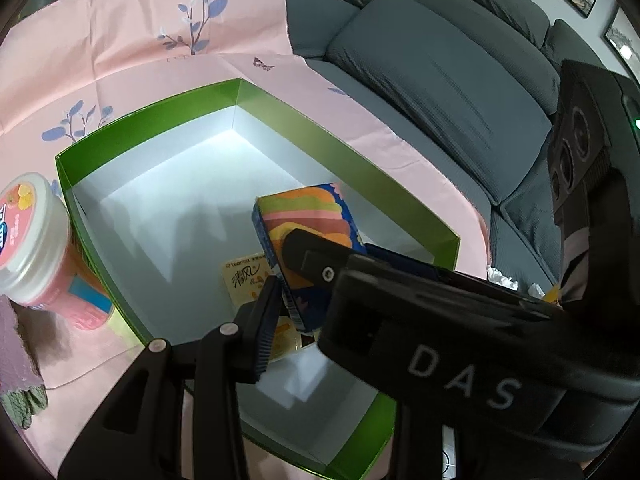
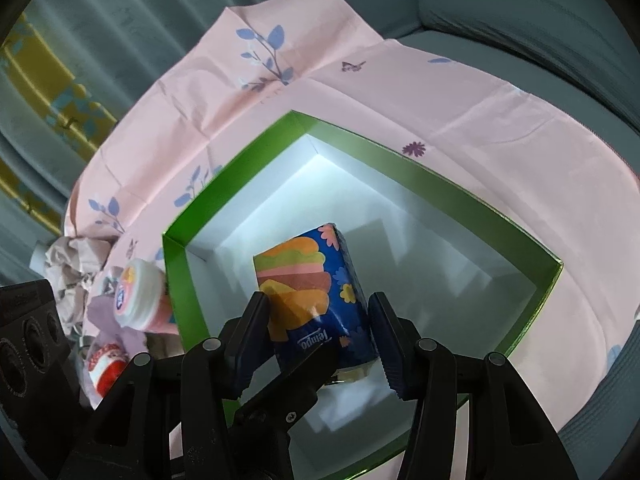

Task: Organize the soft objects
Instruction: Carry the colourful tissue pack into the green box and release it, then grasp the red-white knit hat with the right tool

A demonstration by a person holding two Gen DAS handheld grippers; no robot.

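A blue tissue pack (image 2: 316, 292) with orange, pink and green stripes hangs tilted over the open green box (image 2: 440, 184), whose inside is white. My right gripper (image 2: 320, 328) is shut on it, with one pad on each long side. In the left wrist view the same tissue pack (image 1: 308, 216) sits low inside the green box (image 1: 160, 120). My left gripper (image 1: 300, 312) holds the pack's lower end. Its left pad presses the edge; its other finger is hidden behind the right gripper (image 1: 336, 250). A yellow tissue pack (image 1: 244, 284) lies on the box floor under it.
The box rests on a pink floral cloth (image 1: 120, 40) spread over a grey sofa (image 1: 432, 80). A pink tub with a white lid (image 1: 32, 248) stands by the box's left wall. Crumpled paper (image 2: 72, 264), a red-and-white item (image 2: 106, 364) and a green knitted piece (image 1: 24, 400) lie nearby.
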